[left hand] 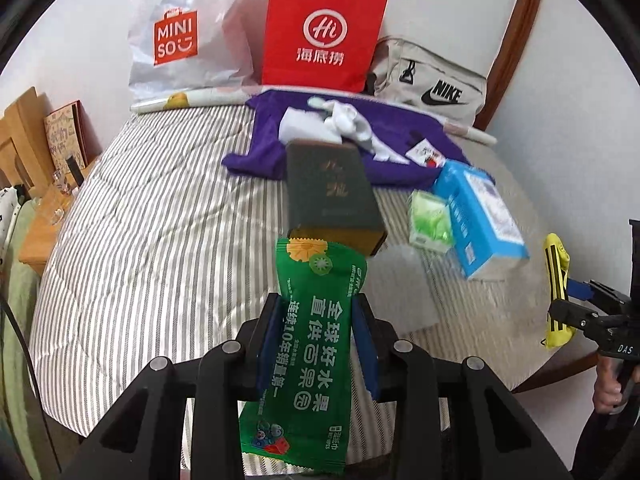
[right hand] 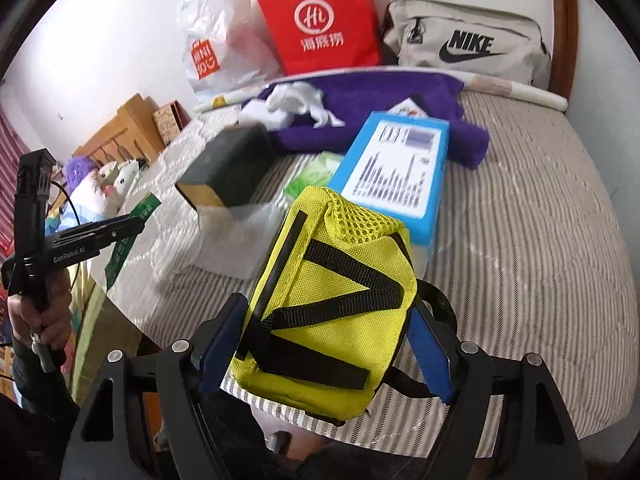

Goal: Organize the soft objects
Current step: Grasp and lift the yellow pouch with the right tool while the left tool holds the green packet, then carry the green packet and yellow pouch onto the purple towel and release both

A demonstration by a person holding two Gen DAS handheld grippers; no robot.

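My left gripper is shut on a green wet-wipes packet and holds it above the striped bed. My right gripper is shut on a yellow mesh pouch with black straps, held above the bed's near edge. The pouch also shows at the right of the left wrist view, and the green packet at the left of the right wrist view. On the bed lie a dark box, a blue box, a green tissue pack, a purple cloth and a white cloth.
Against the wall stand a white MINISO bag, a red paper bag and a beige Nike bag. A rolled poster lies along the back. A wooden nightstand is at the left. Plush toys lie beyond the bed.
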